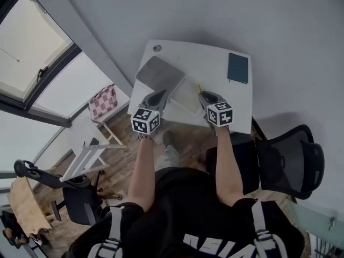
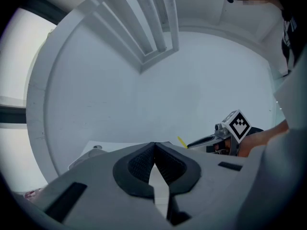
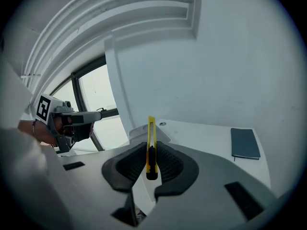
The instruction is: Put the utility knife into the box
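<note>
One slim yellow utility knife [image 3: 151, 137] stands upright between the dark ribbed pads of the right gripper [image 3: 152, 148], clamped at its black slider, its tip pointing away over the white table [image 1: 215, 63]; the jaws are narrowed tight onto it. One box [image 1: 187, 97], white and shallow with a grey rounded lid [image 1: 160, 73] beside it, lies just in front of both grippers. The left gripper [image 2: 154, 146] has its jaw tips pressed together with nothing between them, hovering by the lid's near edge. One dark teal notebook [image 1: 238, 67] rests at the table's far right corner, well apart.
</note>
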Motion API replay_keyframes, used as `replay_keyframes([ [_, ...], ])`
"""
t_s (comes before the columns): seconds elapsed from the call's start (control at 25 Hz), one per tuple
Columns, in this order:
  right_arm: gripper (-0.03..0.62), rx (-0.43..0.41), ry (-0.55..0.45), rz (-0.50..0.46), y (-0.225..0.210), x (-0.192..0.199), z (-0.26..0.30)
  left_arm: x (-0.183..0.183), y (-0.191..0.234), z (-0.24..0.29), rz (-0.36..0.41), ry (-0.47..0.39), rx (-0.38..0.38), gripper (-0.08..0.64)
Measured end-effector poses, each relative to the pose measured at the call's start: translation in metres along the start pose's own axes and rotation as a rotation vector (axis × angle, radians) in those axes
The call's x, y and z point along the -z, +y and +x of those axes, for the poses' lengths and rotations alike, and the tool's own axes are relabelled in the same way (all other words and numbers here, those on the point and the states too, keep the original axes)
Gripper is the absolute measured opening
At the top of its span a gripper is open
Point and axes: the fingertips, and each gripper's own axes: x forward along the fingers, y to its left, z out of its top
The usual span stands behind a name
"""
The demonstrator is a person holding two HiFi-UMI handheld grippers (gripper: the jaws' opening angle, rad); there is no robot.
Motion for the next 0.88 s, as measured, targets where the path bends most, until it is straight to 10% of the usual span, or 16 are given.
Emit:
replay_keyframes([
  [0.88, 0.078, 0.066, 0.258, 0.165, -0.035, 0.066, 0.132, 0.043, 0.073, 0.103, -0.035, 0.169, 0.201, 0.025],
])
